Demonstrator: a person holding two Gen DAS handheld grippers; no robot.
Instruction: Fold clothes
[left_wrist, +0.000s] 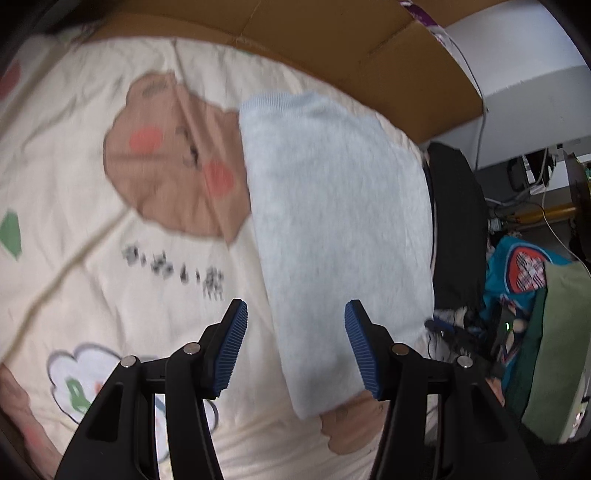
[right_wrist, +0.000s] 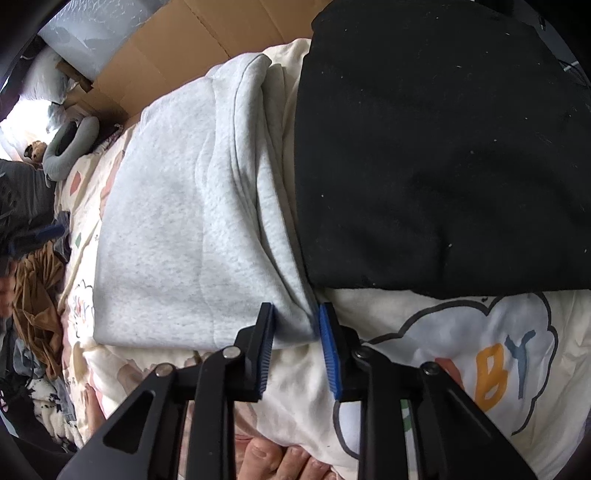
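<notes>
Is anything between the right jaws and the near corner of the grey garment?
Nothing visible. The right gripper has its jaws apart on either side of the folded grey sweatshirt at its near right corner. The black garment lies alongside, beyond the corner, not in the gap.

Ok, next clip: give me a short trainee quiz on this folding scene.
1. True or false: the left tongs are clamped shut on cloth.
2. What lies directly beside the folded light grey fleece garment, nearer the right tongs? A) black folded garment B) red towel C) blue jeans
3. What word fragment shows on the cream printed quilt?

Key: 1 false, they are open; 2 A; 3 "BY".
</notes>
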